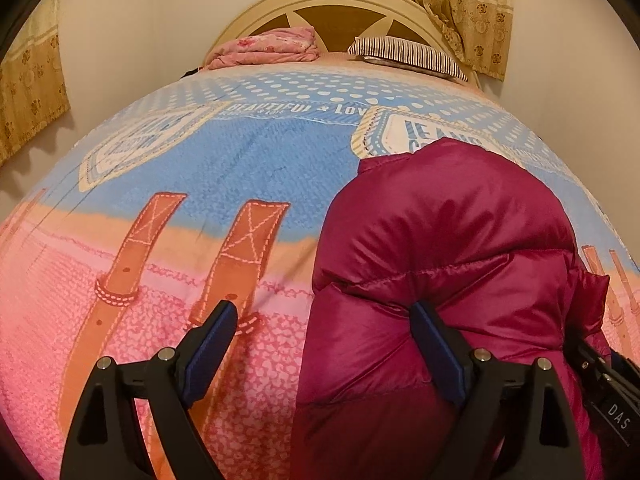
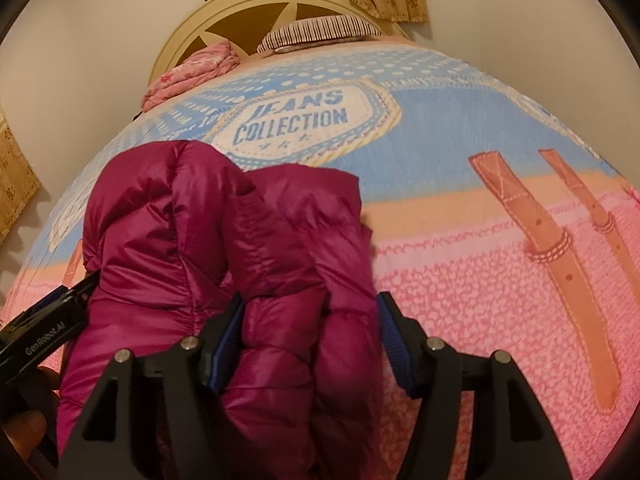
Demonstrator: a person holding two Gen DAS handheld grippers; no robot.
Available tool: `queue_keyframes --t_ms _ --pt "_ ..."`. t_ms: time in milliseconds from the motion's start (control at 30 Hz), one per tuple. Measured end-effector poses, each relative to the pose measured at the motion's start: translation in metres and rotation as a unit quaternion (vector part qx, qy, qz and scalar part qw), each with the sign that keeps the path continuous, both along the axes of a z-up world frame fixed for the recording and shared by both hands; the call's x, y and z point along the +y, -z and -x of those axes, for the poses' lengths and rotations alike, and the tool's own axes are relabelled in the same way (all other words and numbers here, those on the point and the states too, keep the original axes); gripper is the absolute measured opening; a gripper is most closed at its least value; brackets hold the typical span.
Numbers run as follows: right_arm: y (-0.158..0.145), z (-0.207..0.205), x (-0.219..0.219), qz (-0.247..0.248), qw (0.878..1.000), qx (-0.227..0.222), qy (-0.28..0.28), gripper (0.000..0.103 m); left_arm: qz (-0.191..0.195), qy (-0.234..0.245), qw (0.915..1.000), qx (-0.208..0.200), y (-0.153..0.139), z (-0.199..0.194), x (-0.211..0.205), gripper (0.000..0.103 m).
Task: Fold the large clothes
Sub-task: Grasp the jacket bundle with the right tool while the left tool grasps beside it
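A magenta puffer jacket (image 1: 452, 248) lies bunched on the bedspread (image 1: 208, 168), at the right of the left wrist view. My left gripper (image 1: 322, 308) stands wide open at its left edge. The right finger (image 1: 436, 348) digs into the puffy fabric, while the left finger (image 1: 212, 344) hangs free over the bedspread. In the right wrist view the folded bulk of the jacket (image 2: 224, 220) fills the gap of my right gripper (image 2: 312, 299), and both blue pads press on it. The left pad (image 2: 226, 344) is sunk into the fabric.
The bedspread (image 2: 460, 280) is pink and blue with printed belts. At the head of the bed are a cream headboard (image 1: 332, 4), a folded pink blanket (image 1: 268, 48) and a striped pillow (image 1: 408, 56). Curtains (image 1: 460, 4) hang behind. A hand (image 2: 24, 428) shows at lower left.
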State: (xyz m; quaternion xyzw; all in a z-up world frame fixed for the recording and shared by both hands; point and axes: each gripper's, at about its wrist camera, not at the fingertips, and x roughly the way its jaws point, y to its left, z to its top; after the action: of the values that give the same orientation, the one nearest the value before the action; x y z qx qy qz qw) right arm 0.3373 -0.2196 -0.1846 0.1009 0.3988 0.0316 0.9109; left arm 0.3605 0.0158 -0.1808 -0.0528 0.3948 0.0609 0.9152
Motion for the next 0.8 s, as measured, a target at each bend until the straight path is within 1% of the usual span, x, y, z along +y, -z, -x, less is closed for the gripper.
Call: queue_keyframes --t_ms 100,200,333,467,500,533,567,633,700,733,767,800 --pt "0.004 0.001 -0.001 -0.003 1.0 -0.001 -0.002 0.064 0.016 0.007 0.9998 0.002 0.0 0.001 0.005 0.089" --pt "0.009 0.001 -0.006 -0.018 1.0 0.002 -0.006 0.065 0.038 0.029 0.9988 0.008 0.0 0.012 0.01 0.089" --pt "0.016 0.002 -0.012 -0.036 0.999 0.002 -0.009 0.067 0.04 0.058 0.9975 -0.009 0.006 0.03 0.012 0.089" --pt "0.017 0.003 -0.013 -0.047 0.999 -0.002 -0.011 0.068 0.07 0.063 0.9955 -0.002 0.009 0.029 0.016 0.089" --pt "0.017 0.003 -0.015 -0.053 0.998 -0.002 -0.014 0.068 0.072 0.068 0.9951 -0.001 0.008 0.029 0.015 0.089" --pt "0.017 0.004 -0.017 -0.059 0.998 -0.001 -0.016 0.066 0.073 0.079 0.9942 -0.003 0.007 0.03 0.012 0.089" --pt "0.017 0.004 -0.018 -0.066 0.998 -0.002 -0.022 0.061 0.074 0.09 0.9932 -0.004 0.005 0.032 0.009 0.089" --pt "0.017 0.006 -0.018 -0.075 0.997 -0.003 -0.033 0.056 0.083 0.116 0.9898 -0.004 0.003 0.037 0.003 0.089" --pt "0.018 0.008 -0.019 -0.087 0.995 -0.005 -0.04 0.052 0.075 0.133 0.9882 -0.008 0.002 0.04 -0.004 0.088" --pt "0.019 0.007 -0.021 -0.094 0.995 -0.005 -0.043 0.05 0.072 0.14 0.9876 -0.009 0.001 0.041 -0.007 0.086" --pt "0.02 0.007 -0.022 -0.101 0.994 -0.004 -0.045 0.049 0.072 0.147 0.9865 -0.01 0.001 0.041 -0.009 0.077" --pt "0.02 0.006 -0.022 -0.105 0.993 -0.004 -0.048 0.047 0.07 0.154 0.9855 -0.009 0.0 0.042 -0.012 0.073"
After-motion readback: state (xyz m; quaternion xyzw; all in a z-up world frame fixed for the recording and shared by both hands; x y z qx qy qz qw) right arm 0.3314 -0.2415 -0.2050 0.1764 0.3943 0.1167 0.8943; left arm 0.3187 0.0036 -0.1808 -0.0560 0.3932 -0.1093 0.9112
